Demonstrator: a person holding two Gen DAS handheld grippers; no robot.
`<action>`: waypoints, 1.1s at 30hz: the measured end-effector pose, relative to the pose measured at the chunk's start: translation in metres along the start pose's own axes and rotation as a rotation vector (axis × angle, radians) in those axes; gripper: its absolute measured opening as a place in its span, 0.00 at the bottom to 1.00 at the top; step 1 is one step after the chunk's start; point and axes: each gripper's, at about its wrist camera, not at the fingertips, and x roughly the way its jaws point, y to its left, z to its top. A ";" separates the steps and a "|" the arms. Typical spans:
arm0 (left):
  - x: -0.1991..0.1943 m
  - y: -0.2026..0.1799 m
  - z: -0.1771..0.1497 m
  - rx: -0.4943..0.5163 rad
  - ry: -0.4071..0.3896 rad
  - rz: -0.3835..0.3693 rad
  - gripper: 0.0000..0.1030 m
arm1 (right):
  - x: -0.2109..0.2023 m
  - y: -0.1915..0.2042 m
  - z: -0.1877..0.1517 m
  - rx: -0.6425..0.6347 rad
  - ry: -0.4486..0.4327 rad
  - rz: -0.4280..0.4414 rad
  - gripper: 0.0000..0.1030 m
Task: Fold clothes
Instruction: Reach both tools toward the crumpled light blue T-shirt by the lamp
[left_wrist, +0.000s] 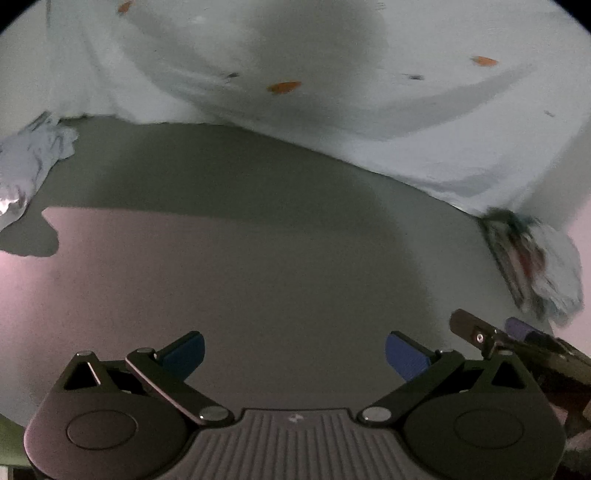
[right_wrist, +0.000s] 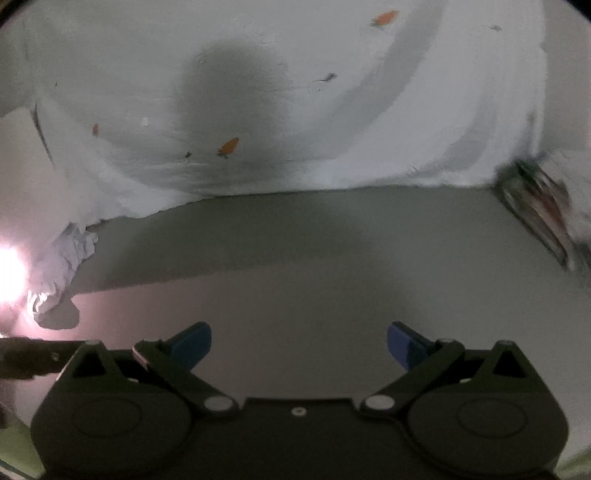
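A pale blue-white garment with small orange carrot prints lies spread across the far part of the table; it also fills the upper half of the right wrist view. A striped cuff or hem sits at its right end, blurred, and shows in the right wrist view too. A crumpled sleeve hangs at the left. My left gripper is open and empty, short of the garment's near edge. My right gripper is open and empty, also short of the edge.
The grey-pink tabletop lies between both grippers and the garment. The other gripper's arm shows at the right of the left wrist view. A bright glare spot sits at the left edge of the right wrist view.
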 end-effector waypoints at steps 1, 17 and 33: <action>0.007 0.005 0.009 -0.010 0.002 0.039 0.96 | 0.010 0.005 0.006 -0.039 0.001 -0.007 0.96; 0.133 0.292 0.165 -0.090 -0.115 0.554 0.84 | 0.163 0.197 0.053 -0.322 0.142 -0.036 0.80; 0.205 0.435 0.200 -0.345 -0.171 0.325 0.91 | 0.267 0.298 0.068 -0.454 0.348 -0.084 0.80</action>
